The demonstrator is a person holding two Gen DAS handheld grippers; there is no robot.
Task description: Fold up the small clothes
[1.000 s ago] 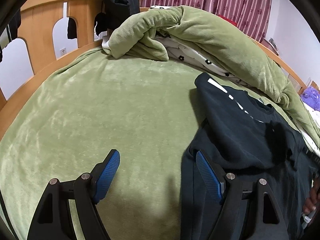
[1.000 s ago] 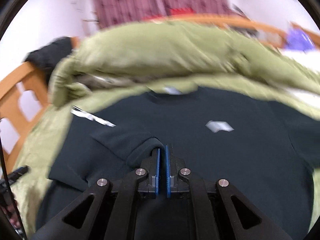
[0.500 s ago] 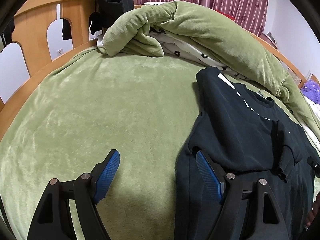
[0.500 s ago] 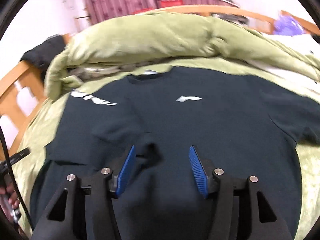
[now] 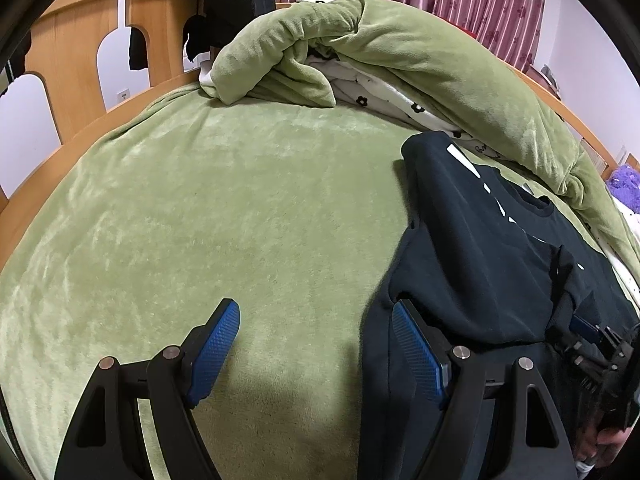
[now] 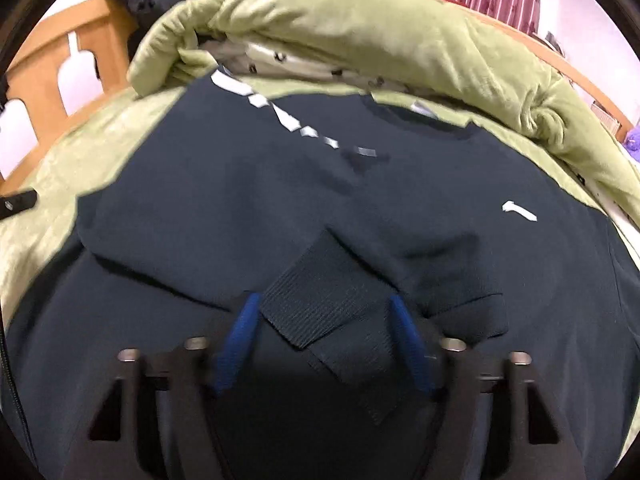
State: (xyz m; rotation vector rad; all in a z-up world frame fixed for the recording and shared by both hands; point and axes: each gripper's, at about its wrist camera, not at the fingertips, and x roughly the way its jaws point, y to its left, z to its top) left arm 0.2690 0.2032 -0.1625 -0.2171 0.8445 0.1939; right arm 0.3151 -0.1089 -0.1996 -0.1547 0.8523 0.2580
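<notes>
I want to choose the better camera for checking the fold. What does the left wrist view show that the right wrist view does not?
Only the left wrist view shows the wide bare stretch of green bed cover and the left gripper, open.

Only the right wrist view shows the ribbed cuff lying between the open fingers of the right gripper, and the chest logo.

Both show the dark sweatshirt and the rolled green duvet.
</notes>
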